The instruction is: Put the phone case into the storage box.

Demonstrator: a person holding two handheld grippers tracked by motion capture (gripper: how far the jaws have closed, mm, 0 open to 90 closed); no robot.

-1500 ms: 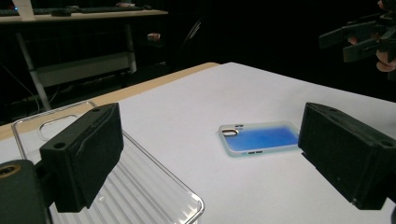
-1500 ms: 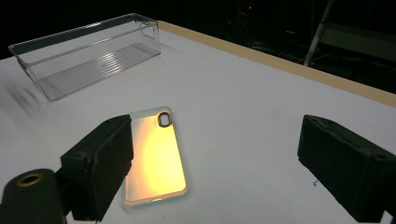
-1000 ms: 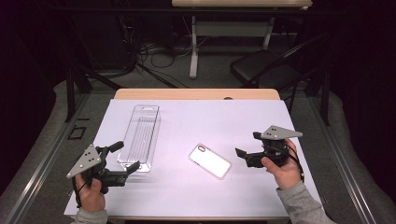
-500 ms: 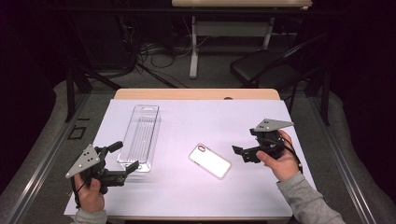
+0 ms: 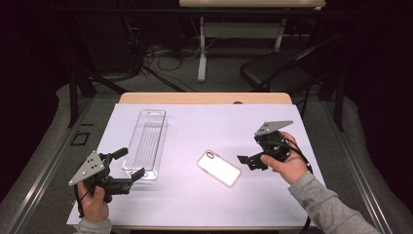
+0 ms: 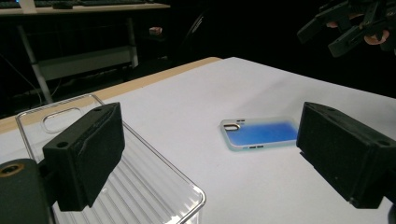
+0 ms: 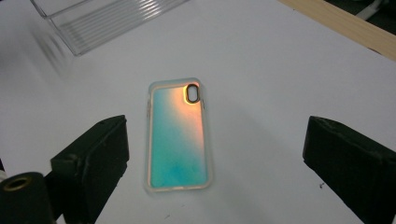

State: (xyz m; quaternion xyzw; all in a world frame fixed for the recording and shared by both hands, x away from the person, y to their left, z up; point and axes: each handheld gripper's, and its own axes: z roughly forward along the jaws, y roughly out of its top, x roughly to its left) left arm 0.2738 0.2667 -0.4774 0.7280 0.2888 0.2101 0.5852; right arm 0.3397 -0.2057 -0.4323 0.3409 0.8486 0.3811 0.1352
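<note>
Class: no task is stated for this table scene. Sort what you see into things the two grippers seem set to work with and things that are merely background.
Likely in play:
phone case
clear plastic tray
left gripper, open
right gripper, open, aimed at the case

Just lying about:
folding chair
floor cables
far desk

The high view looks forward and down from above the person's side, taking in the whole white-covered table [image 5: 209, 122]. The left gripper view sits low and close to the surface, facing across the table past the clear plastic tray [image 6: 140, 182] toward the phone case [image 6: 261, 134]. The right gripper view looks steeply down on that case [image 7: 177, 135] from nearby. All three views share the case and the tray.
</note>
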